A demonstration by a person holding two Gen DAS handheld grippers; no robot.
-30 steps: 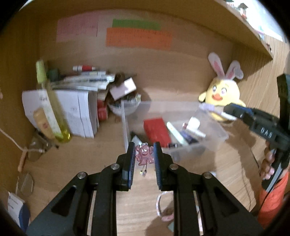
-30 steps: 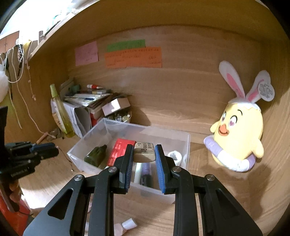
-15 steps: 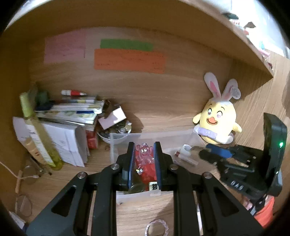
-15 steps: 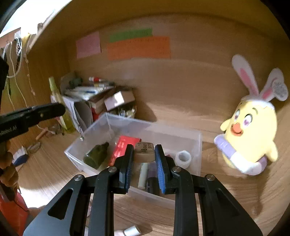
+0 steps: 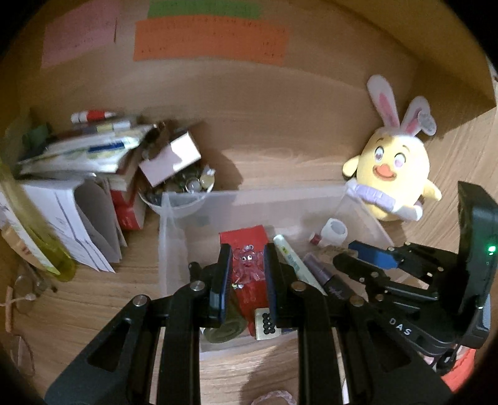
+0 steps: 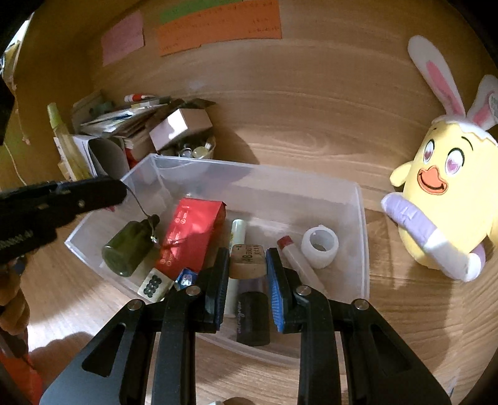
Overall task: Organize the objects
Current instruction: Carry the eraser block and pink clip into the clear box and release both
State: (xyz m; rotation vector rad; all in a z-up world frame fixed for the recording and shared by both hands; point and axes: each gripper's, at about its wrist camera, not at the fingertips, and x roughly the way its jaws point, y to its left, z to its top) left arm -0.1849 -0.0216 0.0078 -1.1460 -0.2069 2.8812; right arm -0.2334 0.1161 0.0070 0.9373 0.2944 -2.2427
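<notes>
Clear bin (image 6: 358, 218) on wooden desk (image 6: 311, 140), paper notes (image 6: 218, 28) on wall

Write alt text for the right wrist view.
The right gripper holds a tan eraser over a clear bin containing a red box, a green bottle, tubes and a tape roll. A yellow plush sits right; the left gripper enters from left.

The stacked papers (image 5: 77, 155) at left are motion-blurred; writing on the orange note (image 6: 218, 26) is too small to read; the plush chick's (image 6: 448, 187) ear is perhaps cropped by the right edge.
</notes>
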